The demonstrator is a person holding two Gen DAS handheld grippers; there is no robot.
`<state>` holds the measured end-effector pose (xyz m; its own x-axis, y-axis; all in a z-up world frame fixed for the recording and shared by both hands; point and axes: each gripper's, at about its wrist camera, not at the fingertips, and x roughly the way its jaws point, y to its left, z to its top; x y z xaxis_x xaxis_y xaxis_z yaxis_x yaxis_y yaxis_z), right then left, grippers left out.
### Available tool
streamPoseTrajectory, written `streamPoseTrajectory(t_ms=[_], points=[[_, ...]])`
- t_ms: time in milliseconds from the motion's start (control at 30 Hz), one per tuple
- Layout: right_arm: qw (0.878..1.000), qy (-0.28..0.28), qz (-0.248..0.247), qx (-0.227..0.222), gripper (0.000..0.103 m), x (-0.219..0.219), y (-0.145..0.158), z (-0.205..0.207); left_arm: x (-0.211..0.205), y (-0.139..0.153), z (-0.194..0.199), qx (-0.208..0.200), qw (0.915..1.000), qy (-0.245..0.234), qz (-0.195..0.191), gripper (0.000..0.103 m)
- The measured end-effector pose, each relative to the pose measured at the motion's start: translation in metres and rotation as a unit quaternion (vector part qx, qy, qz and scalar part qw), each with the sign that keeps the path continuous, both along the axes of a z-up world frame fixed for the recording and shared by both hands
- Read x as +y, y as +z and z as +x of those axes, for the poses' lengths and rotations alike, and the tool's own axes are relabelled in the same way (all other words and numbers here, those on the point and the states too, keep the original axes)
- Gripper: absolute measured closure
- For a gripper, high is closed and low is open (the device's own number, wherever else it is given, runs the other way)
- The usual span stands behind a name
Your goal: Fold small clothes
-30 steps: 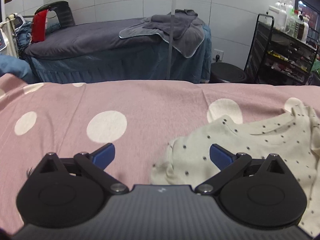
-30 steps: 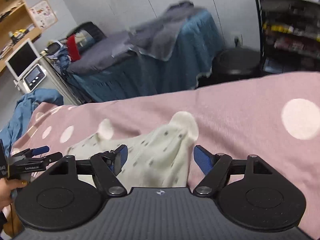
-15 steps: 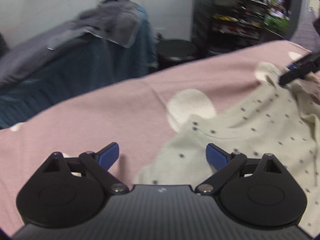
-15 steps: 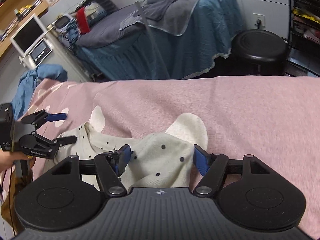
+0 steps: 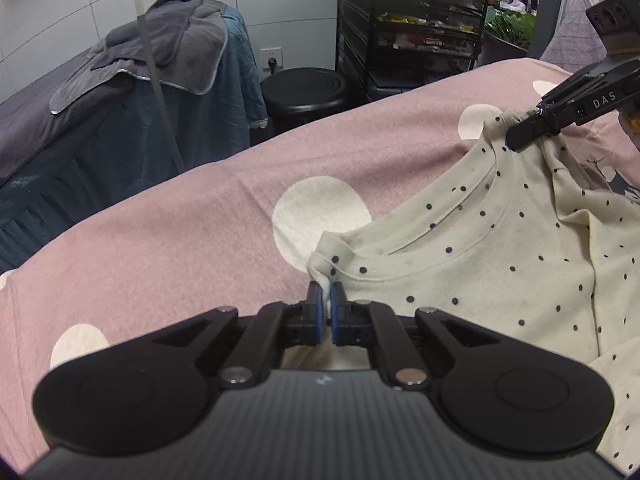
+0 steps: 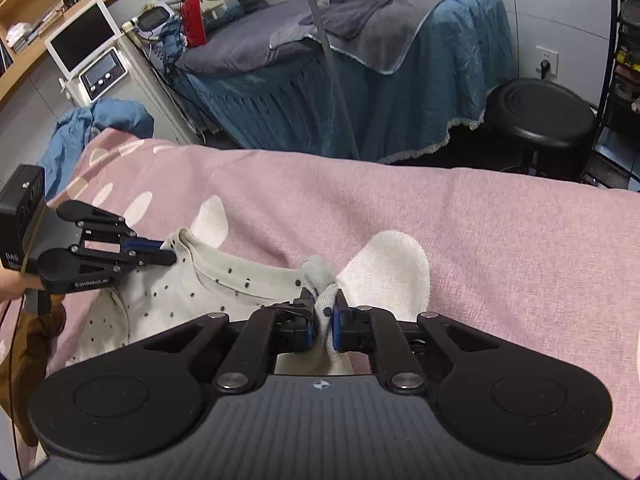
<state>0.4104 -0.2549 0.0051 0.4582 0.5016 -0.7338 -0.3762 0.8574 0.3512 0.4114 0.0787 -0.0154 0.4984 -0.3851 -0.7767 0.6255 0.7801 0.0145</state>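
The bed [image 5: 168, 240], covered by a pink sheet with large white dots, fills the lower half of both views and carries the garment. Beyond its far edge, at 11 o'clock in the left wrist view, stands a second bed with a blue skirt [image 5: 132, 132], draped with a grey towel [image 5: 176, 40]; a black round stool [image 5: 303, 89] stands at 12 o'clock and a black wire shelf rack [image 5: 412, 32] at 1 o'clock. In the right wrist view a white monitor unit [image 6: 90, 50] stands at 10 o'clock and a blue cloth [image 6: 96, 120] lies at the bed's far left corner. The cream polka-dot shirt [image 5: 500, 264] lies on the sheet at 3 o'clock in the left wrist view, neckline facing the far edge. The left gripper [image 5: 326, 308] has its jaws clamped together on one shoulder corner of the shirt, fabric pinched between the blue pads. The right gripper [image 6: 322, 320] has its jaws clamped on the opposite shoulder corner, a bunch of fabric protruding above the pads. Each gripper appears in the other's view: the right at 2 o'clock, the left at 9 o'clock, both touching the shirt's neckline ends.
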Motion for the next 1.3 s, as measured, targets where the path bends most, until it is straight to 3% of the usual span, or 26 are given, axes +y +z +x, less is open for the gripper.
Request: streamPoseTrajectory(t_ms=[300,467,567,700,767,867,1000,1133,1300], points=[[0.998,-0.003,0.048,-0.033,0.091,0.006,0.032,-0.042,0.014,0.035,-0.056,-0.021,0.9973,0.031,-0.063,0.099],[0.997,0.016,0.066,-0.037,0.091,0.011,0.048,-0.081,0.021,0.056,-0.103,-0.027,0.9960,0.035,-0.078,0.100],[0.994,0.028,0.098,-0.031,0.092,0.005,0.064,-0.113,0.024,0.076,-0.153,-0.035,0.9944,0.026,-0.096,0.100],[0.989,0.083,0.117,-0.041,0.092,-0.014,0.092,-0.175,0.029,0.108,-0.255,-0.034,0.9914,-0.001,-0.126,0.100],[0.985,0.122,0.113,-0.046,0.092,-0.025,0.100,-0.212,0.027,0.117,-0.308,-0.027,0.9917,-0.021,-0.124,0.100],[0.979,0.174,0.097,-0.044,0.092,-0.038,0.105,-0.264,0.018,0.113,-0.385,0.002,0.9913,-0.054,-0.120,0.100],[0.971,0.215,0.100,-0.012,0.092,-0.043,0.087,-0.320,0.012,0.089,-0.463,0.039,0.9884,-0.047,-0.139,0.100],[0.971,0.225,0.082,0.007,0.091,-0.043,0.058,-0.361,0.021,0.059,-0.497,0.056,0.9872,0.000,-0.149,0.100],[0.971,0.230,0.065,0.001,0.090,-0.040,0.032,-0.388,0.019,0.027,-0.506,0.067,0.9925,0.028,-0.098,0.099]])
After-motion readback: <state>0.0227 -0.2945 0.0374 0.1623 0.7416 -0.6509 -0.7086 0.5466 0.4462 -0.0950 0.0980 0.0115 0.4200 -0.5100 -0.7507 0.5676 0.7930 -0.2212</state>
